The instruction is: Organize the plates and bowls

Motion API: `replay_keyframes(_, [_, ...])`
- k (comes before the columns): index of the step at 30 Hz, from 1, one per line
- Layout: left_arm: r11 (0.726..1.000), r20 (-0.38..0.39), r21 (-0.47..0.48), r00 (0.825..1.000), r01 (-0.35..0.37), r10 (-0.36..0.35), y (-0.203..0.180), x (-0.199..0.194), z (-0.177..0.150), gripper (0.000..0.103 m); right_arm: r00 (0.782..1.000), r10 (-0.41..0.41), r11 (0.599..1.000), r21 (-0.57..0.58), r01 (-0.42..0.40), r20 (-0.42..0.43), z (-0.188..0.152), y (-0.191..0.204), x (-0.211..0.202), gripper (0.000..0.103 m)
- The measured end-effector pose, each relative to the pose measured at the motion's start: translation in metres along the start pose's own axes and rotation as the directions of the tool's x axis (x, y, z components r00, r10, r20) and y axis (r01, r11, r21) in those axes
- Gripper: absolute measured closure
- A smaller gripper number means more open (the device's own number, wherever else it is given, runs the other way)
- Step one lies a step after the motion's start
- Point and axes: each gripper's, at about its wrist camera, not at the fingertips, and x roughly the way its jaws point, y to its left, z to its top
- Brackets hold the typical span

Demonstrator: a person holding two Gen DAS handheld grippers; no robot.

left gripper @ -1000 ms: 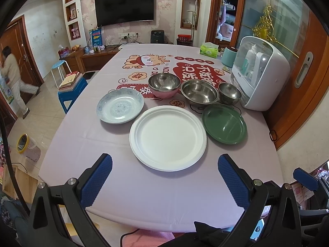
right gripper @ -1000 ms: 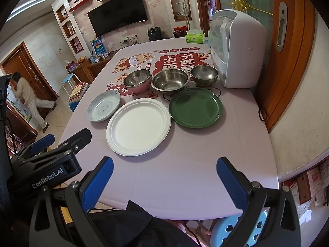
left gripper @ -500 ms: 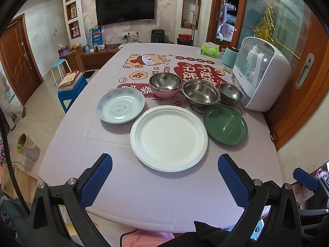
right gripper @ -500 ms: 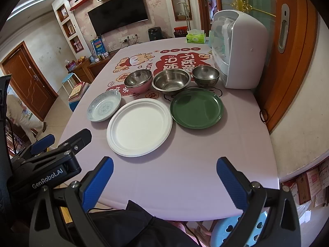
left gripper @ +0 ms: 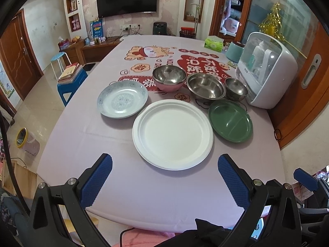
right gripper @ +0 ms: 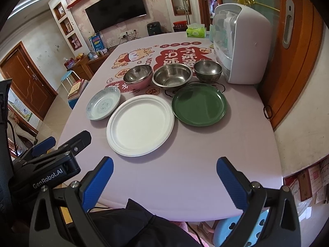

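A large white plate (left gripper: 172, 133) lies in the middle of the table, with a pale blue patterned plate (left gripper: 122, 100) to its left and a green plate (left gripper: 230, 121) to its right. Behind them stand a pink bowl with a steel inside (left gripper: 169, 80), a wide steel bowl (left gripper: 206, 86) and a small steel bowl (left gripper: 236, 89). My left gripper (left gripper: 165, 170) hovers open over the near table edge, short of the white plate. My right gripper (right gripper: 164, 175) is open too, nearer than the white plate (right gripper: 140, 125) and green plate (right gripper: 199, 107). Neither holds anything.
A white countertop appliance (left gripper: 267, 72) stands at the table's right edge, close to the small bowl. A tissue box (left gripper: 213, 42) and a teal container (left gripper: 234, 51) sit farther back. A blue stool with books (left gripper: 71, 78) is on the floor left of the table (left gripper: 144, 195).
Both grippers stay open and nearly still. The left view has drifted slightly closer. A person at the door on the left has walked out of sight.
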Motion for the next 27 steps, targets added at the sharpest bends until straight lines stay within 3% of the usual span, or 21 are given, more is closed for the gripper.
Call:
replay_keyframes(8, [0.998,-0.138,-0.055,0.99,-0.019,0.011,0.024,0.042,0.015,0.001,0.998,-0.008,1.0,0.027,0.009,-0.067,0.014,0.008,0.026,0.002])
replay_keyframes(19, [0.983,-0.341,-0.184,0.939,-0.023,-0.042,0.074,0.124,0.032,0.001,0.976,0.03,0.995,0.1,-0.008,-0.217,0.041,0.017,0.088,0.002])
replay_keyframes(27, [0.972,-0.417,-0.233,0.906,-0.028,-0.074,0.1,0.177,0.038,0.001,0.941,0.063,0.98,0.198,0.004,-0.332,0.053,0.01,0.141,0.002])
